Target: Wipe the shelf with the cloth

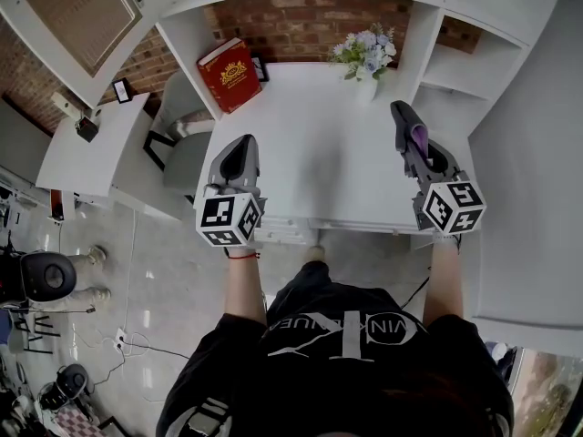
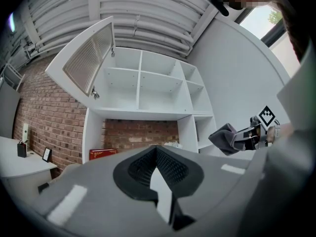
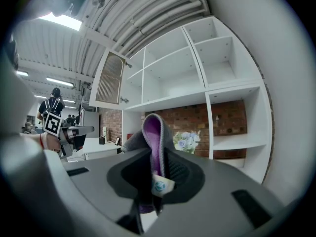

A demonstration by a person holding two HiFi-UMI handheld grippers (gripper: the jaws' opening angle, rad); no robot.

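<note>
A grey cloth with a purple inner side (image 1: 417, 137) is clamped in my right gripper (image 1: 404, 121), above the right part of the white desk surface (image 1: 319, 144). In the right gripper view the folded cloth (image 3: 152, 132) sticks up between the jaws of the right gripper (image 3: 154, 157), facing the white shelf unit (image 3: 182, 78). My left gripper (image 1: 239, 148) hangs over the desk's left part, shut with nothing in it. Its own view shows that left gripper (image 2: 157, 152) with its pads meeting at the tip, the shelf unit (image 2: 140, 90) ahead, and the cloth (image 2: 224, 137) at the right.
At the back of the desk a red book (image 1: 230, 74) leans on the left wall. A vase of flowers (image 1: 366, 53) is at the back right. A louvred cabinet door (image 1: 77, 7) hangs open at the upper left. A chair (image 1: 182, 144) and a side table (image 1: 86, 153) are on the left.
</note>
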